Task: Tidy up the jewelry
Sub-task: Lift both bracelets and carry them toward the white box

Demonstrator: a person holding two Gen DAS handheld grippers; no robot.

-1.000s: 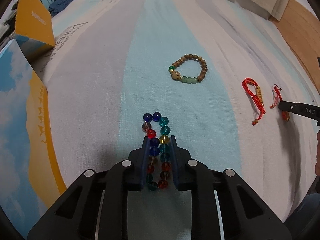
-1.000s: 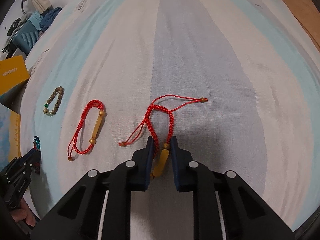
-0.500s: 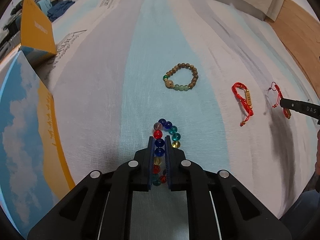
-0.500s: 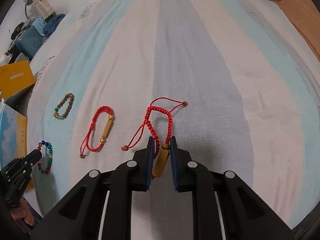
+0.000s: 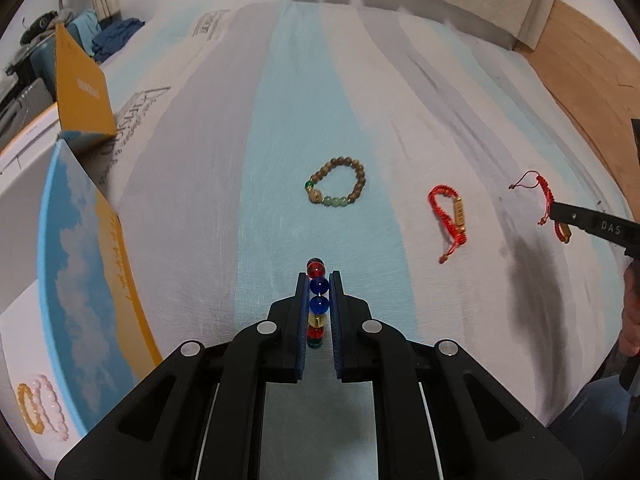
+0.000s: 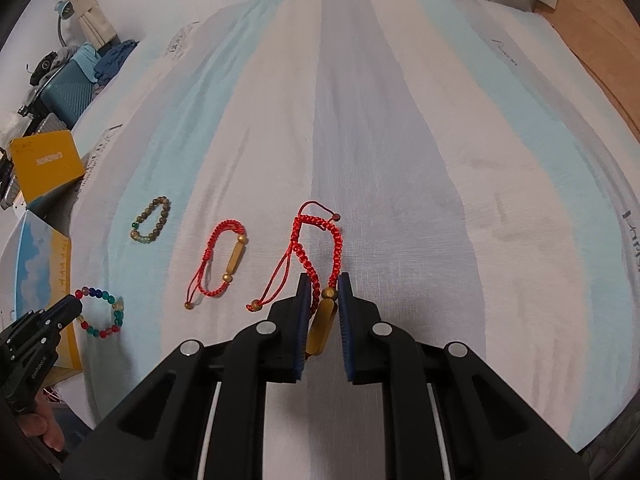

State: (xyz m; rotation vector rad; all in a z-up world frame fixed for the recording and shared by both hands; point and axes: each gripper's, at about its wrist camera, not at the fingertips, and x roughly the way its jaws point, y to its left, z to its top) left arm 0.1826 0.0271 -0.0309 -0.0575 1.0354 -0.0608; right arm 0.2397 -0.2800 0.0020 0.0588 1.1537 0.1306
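My left gripper (image 5: 319, 280) is shut on a bracelet of coloured glass beads (image 5: 319, 307), held above the striped bedsheet (image 5: 280, 120); from the right wrist view the same bead bracelet (image 6: 105, 314) hangs off the left gripper (image 6: 76, 303). My right gripper (image 6: 323, 280) is shut on the gold tube of a red cord bracelet (image 6: 320, 240), its cords dangling. In the left wrist view that red cord bracelet (image 5: 544, 196) hangs from the right gripper (image 5: 554, 212). A second red cord bracelet (image 5: 450, 218) (image 6: 224, 256) and a brown wooden bead bracelet (image 5: 340, 182) (image 6: 152, 220) lie on the sheet.
A box lid with blue sky and orange print (image 5: 80, 280) lies at the left, with a yellow and a pink bead bracelet (image 5: 40, 408) beside it. An orange box (image 5: 80, 88) stands further back. Wooden floor (image 5: 592, 60) borders the bed on the right.
Both grippers have risen off the sheet with their bracelets. The left jaws closed tighter on the bead bracelet, which now hangs edge-on between them.
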